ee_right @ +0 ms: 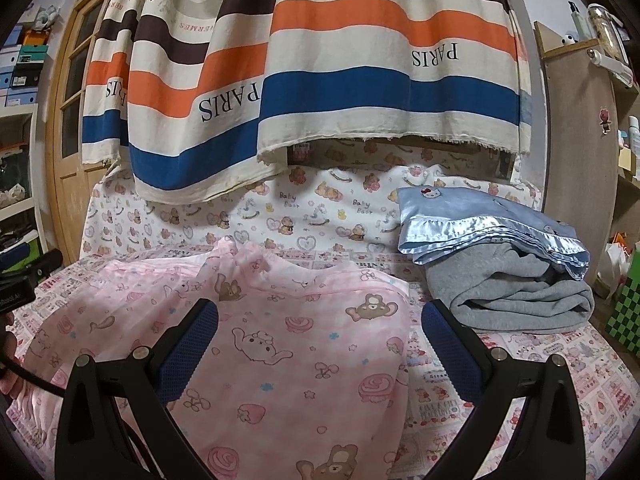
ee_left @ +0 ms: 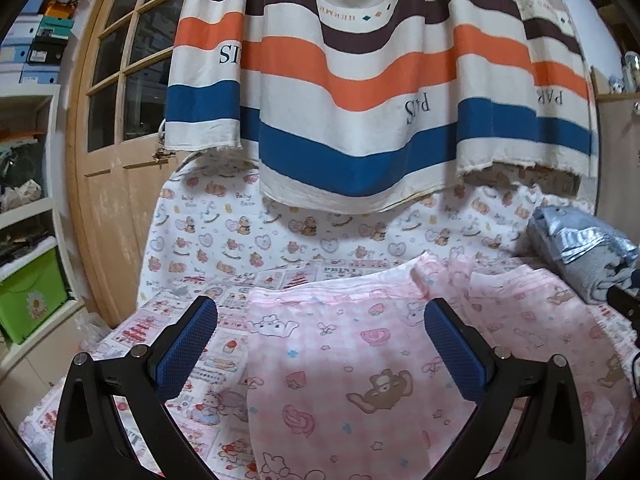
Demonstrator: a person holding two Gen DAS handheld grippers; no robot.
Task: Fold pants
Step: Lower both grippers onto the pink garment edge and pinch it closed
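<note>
Both the left claw [ee_left: 320,354] and right claw [ee_right: 320,354] gape wide, gripping nothing, above the soft pink bear-print pants [ee_right: 288,344] (rumpled, thin cotton) filling each frame's lower centre.

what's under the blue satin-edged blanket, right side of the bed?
The blue blanket lies on a folded grey fleece item, which rests on the printed bed sheet. Whether anything is tucked between or beneath the grey folds cannot be seen. The pink pants lie apart, beside it.
</note>
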